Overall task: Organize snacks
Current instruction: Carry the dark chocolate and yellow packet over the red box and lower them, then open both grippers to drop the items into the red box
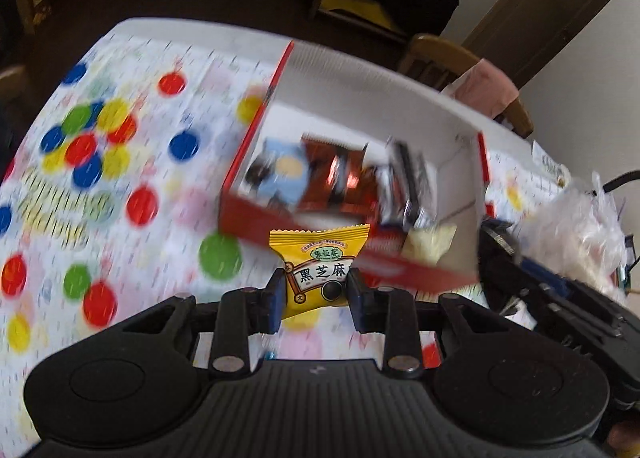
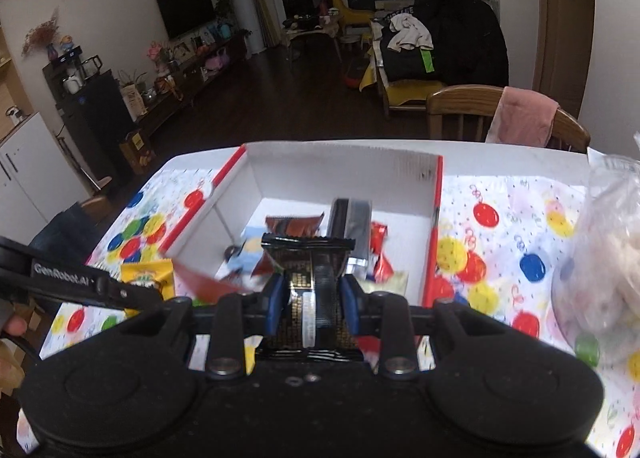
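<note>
Bench cloth [image 1: 132, 161]: white, printed with red, blue, yellow and green dots. Box [image 2: 438, 193]: red outside, white inside. Yellow packet [image 1: 316, 270]: black characters, green label. Black packet [image 2: 310, 290]: gold print. Hand-held gripper pads [image 2: 274, 298]: blue.

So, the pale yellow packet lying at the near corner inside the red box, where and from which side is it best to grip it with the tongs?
Probably from above, across its short width near the middle. The pale yellow packet seems to lie flat against the near wall of the red box, with a silver packet crowding its far side, so a sideways approach is blocked. Both tongs are full now: left tongs, right tongs.
</note>
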`<state>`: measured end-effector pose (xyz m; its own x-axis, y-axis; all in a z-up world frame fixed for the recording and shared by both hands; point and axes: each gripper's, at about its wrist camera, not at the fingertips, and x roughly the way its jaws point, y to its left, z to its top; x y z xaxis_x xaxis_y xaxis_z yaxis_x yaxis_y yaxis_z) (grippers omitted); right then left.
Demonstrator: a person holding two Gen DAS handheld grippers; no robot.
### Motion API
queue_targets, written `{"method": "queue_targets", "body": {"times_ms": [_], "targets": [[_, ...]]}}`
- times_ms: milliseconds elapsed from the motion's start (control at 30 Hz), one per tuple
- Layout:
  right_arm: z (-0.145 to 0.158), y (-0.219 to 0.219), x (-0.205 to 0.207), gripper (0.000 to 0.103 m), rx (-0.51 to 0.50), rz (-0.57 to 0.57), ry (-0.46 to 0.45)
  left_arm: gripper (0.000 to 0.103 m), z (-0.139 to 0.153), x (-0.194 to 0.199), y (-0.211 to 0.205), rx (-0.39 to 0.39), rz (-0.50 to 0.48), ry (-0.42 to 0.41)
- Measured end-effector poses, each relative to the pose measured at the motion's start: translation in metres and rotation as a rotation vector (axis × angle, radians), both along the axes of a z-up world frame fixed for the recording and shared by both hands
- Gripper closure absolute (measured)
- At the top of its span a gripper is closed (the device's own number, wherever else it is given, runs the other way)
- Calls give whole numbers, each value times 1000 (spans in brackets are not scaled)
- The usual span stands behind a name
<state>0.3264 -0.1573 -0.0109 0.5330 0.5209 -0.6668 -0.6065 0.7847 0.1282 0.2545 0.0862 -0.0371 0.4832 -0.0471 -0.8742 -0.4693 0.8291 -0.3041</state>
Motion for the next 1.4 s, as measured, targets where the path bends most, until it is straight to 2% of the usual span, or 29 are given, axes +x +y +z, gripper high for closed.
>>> {"method": "queue_targets", "body": {"times_ms": [233,367,600,800,1100,1300,1400], "targets": [[-9,24,53,74,-31,-43,45,72,-2,63,15,103,-10,31],[-19,46,75,74,-48,-25,85,72,-12,89,28,128,-6,69],[-38,91,96,74,-108,24,77,72,-35,124,38,132,-39,122],[-54,112,110,74,-158,59,96,72,-54,138,38,144,-74,166],[-71,121,114,73,-218,73,92,72,-69,145,43,140,-64,199],[-70,116,116,70,-192,75,121,72,-69,145,42,141,-62,211],[-64,109,114,68,-168,70,130,71,-64,141,44,124,-57,192]]}}
